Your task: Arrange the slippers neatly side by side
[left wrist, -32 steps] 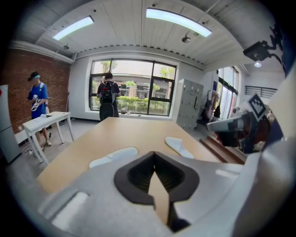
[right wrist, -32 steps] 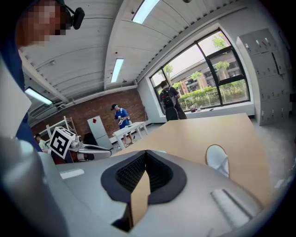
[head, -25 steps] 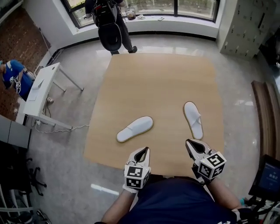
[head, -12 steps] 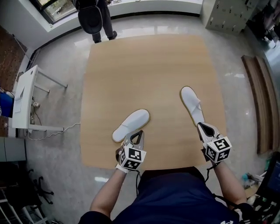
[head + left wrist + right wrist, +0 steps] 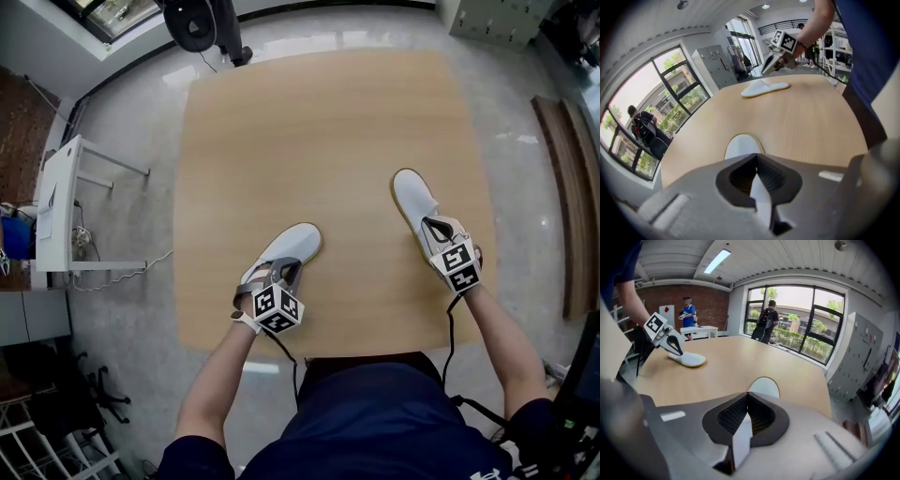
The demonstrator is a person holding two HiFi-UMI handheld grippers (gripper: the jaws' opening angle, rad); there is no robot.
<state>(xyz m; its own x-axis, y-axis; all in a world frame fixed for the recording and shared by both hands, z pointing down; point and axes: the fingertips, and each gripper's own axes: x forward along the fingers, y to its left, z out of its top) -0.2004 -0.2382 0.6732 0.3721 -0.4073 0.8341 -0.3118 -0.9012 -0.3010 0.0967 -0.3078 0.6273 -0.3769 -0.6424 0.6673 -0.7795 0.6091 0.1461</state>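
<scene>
On tan board (image 5: 328,131), left gripper (image 5: 280,271) clamps left slipper (image 5: 296,242), right gripper (image 5: 434,226) clamps right slipper (image 5: 411,192), head view hides pinches.

Head view overhead, gripper views low, sharing wooden surface (image 5: 328,141)

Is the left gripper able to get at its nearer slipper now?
Probably yes: the left gripper pinches the left slipper, nothing in the way; the right gripper grips the right slipper.

An office-like lab: grey lockers (image 5: 862,362), a white desk (image 5: 58,206), big windows (image 5: 792,310), brick wall (image 5: 708,305).
</scene>
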